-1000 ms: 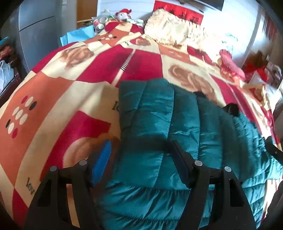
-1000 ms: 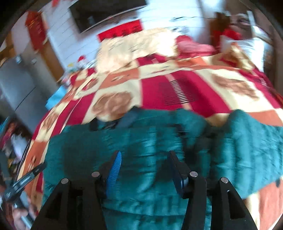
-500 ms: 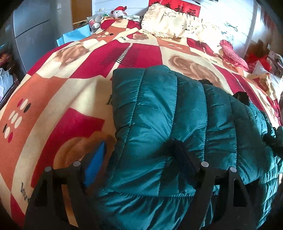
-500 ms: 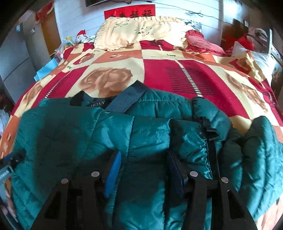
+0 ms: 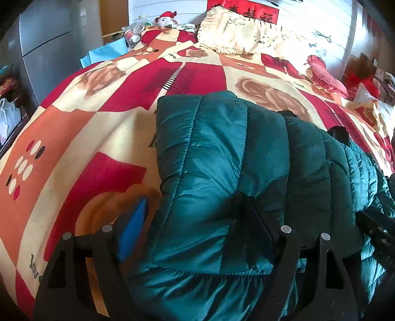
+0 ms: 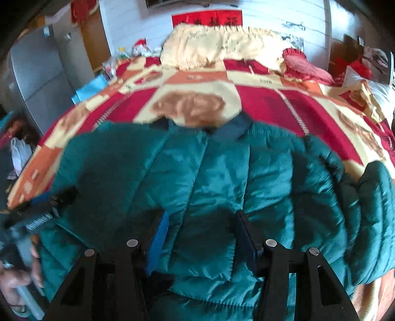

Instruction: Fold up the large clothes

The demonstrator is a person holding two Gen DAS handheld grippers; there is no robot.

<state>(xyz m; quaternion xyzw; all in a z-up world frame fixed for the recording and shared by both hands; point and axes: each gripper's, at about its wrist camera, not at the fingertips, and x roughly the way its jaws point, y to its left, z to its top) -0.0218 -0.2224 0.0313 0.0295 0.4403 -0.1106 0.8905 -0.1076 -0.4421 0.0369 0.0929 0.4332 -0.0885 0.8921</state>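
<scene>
A teal quilted puffer jacket [image 5: 222, 158] lies folded on a bed with a red, cream and orange blanket [image 5: 74, 138]. My left gripper [image 5: 195, 222] is open, low over the jacket's left edge; its blue pad hangs over the blanket, the other finger over the jacket. In the right wrist view the jacket [image 6: 209, 177] fills the middle, dark collar [image 6: 232, 128] at the far side. My right gripper [image 6: 200, 229] is open over the jacket's near hem. The left gripper and hand [image 6: 27, 222] show at the left edge.
A cream fringed pillow [image 5: 237, 32] and a red cushion [image 5: 323, 71] lie at the head of the bed. A grey cabinet [image 5: 44, 42] stands to the left. Small clutter and a toy [image 5: 167, 19] sit by the far left corner.
Both grippers have come lower and closer over the jacket. The jacket's left flap now lies flat, folded over the body. Both grippers stay open.
</scene>
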